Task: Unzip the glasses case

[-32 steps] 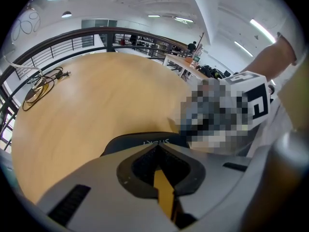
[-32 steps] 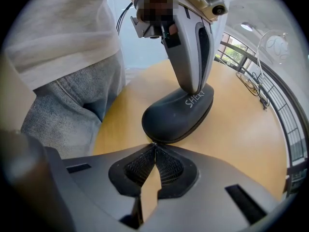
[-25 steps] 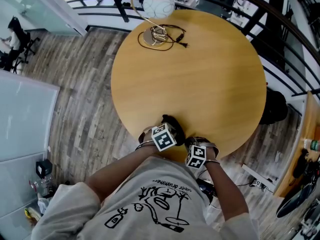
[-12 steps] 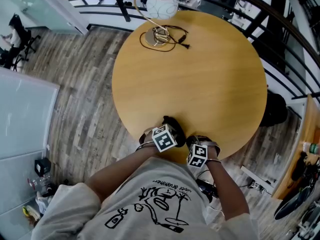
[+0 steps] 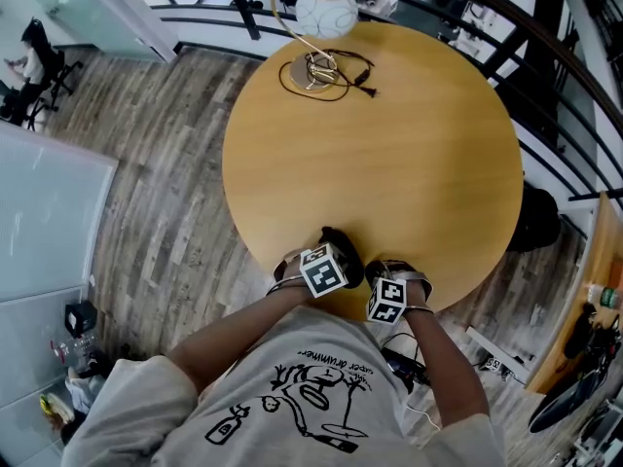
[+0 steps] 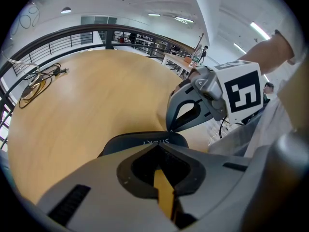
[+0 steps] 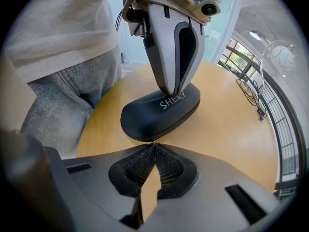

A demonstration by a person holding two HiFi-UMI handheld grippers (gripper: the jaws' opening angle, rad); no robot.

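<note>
Grip matters: the glasses case (image 7: 161, 109) at the tabletop's (image 5: 389, 144) near edge looks a stiff, light, slick shell, likely to skid. My left tool (image 6: 159, 146), jaws together, pins its top; my right tool (image 7: 154, 145) pinches the tiny zip pull (image 7: 153, 141) at its end.

A round wooden table (image 5: 389, 144) stands on a plank floor (image 5: 165, 193). At its far edge sit a globe lamp (image 5: 326, 13) and a looped black cable (image 5: 346, 71). A dark railing (image 6: 53, 45) curves behind it.
</note>
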